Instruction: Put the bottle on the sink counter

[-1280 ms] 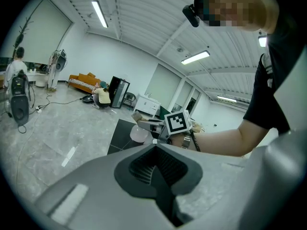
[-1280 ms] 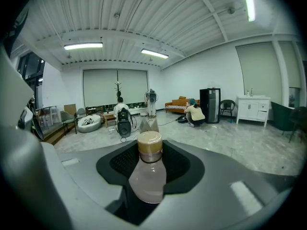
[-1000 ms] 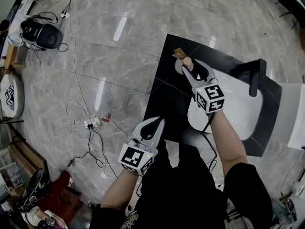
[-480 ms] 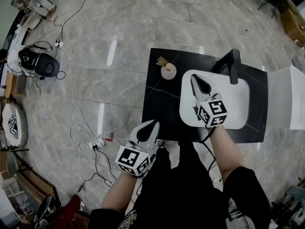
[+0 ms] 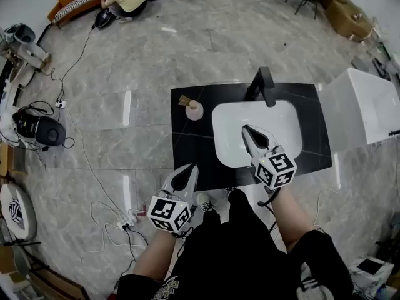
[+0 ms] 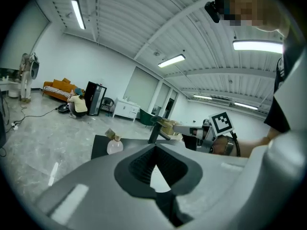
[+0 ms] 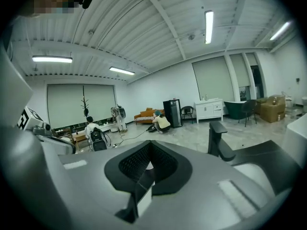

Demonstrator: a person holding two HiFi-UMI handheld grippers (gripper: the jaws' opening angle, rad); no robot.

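While the bottle (image 5: 194, 110) stood upright on the black sink counter (image 5: 185, 144), at roughly 9 o'clock from the white basin (image 5: 278, 120), neither pair of tongs was on it. It looked like a small round glass thing with a narrow neck, so probably light, stiff, slick and breakable. A grip around the belly just under the neck seemed the safest bet. The left gripper (image 5: 191, 167) sat at 6 o'clock from the bottle, near the counter's front edge, jaws pressed together with nothing in them. The right gripper (image 5: 245, 130) hung over the basin, at 6 o'clock from the faucet (image 5: 262, 85), jaws likewise closed and empty
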